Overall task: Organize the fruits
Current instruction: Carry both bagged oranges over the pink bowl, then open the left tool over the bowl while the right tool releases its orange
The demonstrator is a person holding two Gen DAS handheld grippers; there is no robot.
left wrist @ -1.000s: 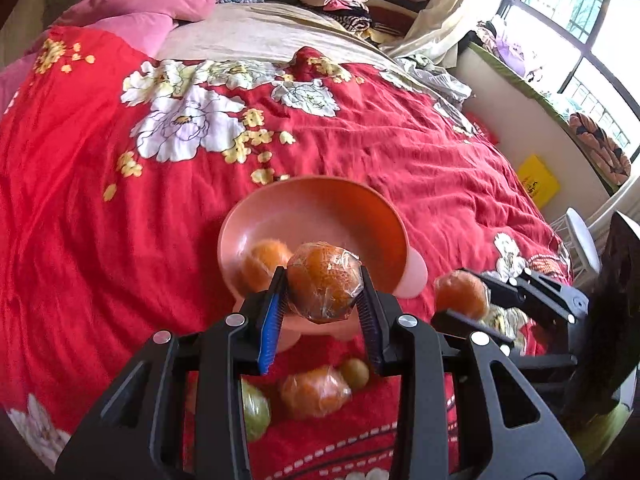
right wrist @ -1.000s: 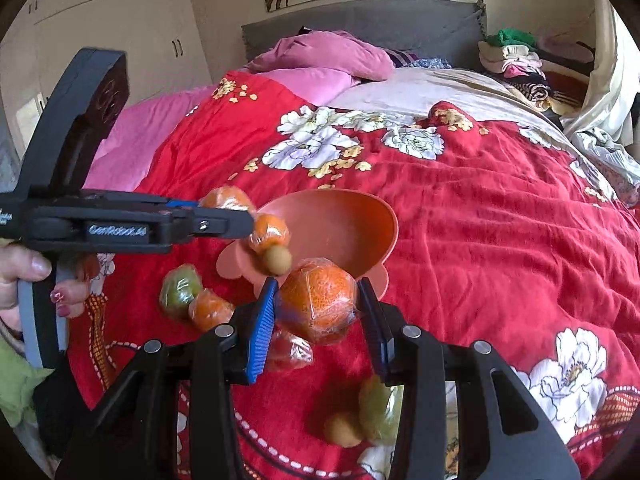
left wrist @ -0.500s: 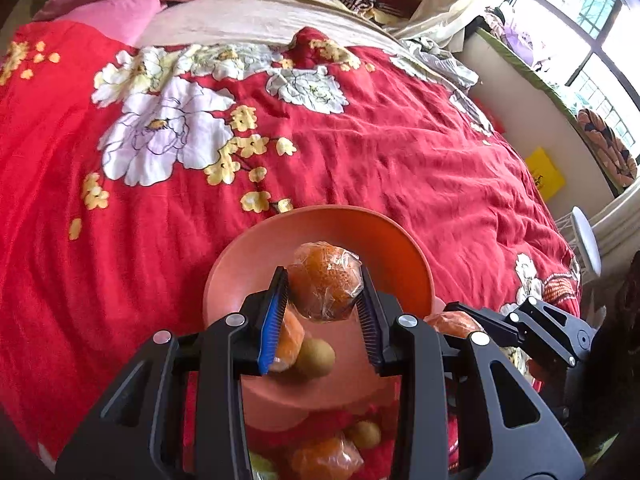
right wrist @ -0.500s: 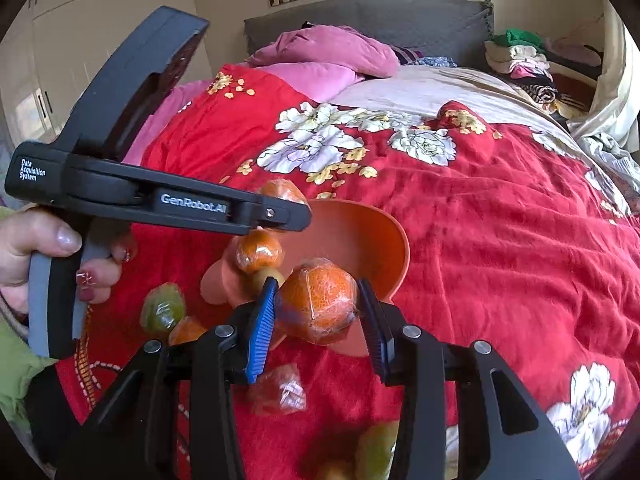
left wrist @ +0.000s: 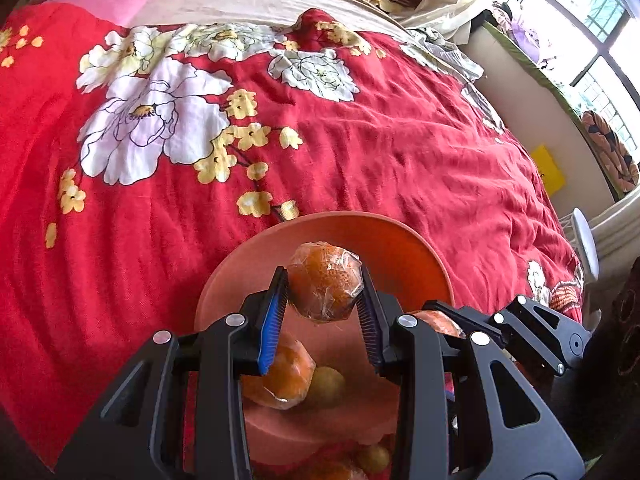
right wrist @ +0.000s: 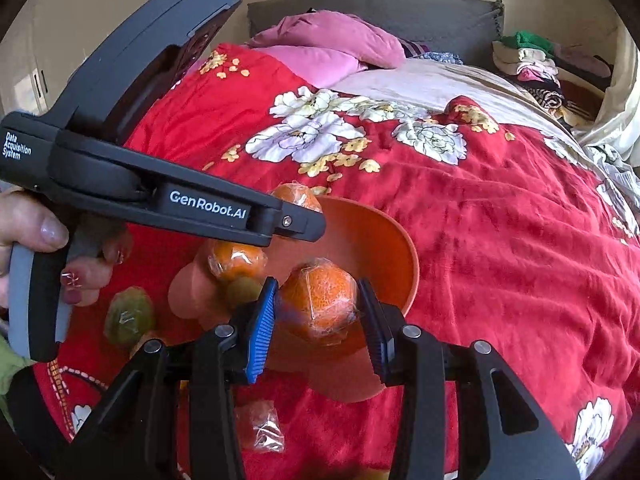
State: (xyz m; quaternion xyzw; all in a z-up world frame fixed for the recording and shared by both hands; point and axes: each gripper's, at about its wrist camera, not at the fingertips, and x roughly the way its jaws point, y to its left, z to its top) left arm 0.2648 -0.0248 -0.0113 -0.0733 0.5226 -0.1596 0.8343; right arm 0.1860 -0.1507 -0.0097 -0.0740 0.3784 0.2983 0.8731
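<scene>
While both tools hang over the bowl, the scene reads:
Bed [left wrist: 380, 152]: red floral cover, under the bowl.
Bowl [right wrist: 394, 248]: orange, holding a wrapped orange [left wrist: 286, 376] and a small green fruit [left wrist: 326, 386].
Left tool [left wrist: 322, 300]: clamped on a plastic-wrapped orange [left wrist: 324, 286] above the bowl.
Right tool [right wrist: 318, 312]: clamped on another wrapped orange [right wrist: 320, 300] at the bowl's near rim.
Loose fruit: a green one [right wrist: 128, 316] left of the bowl.
</scene>
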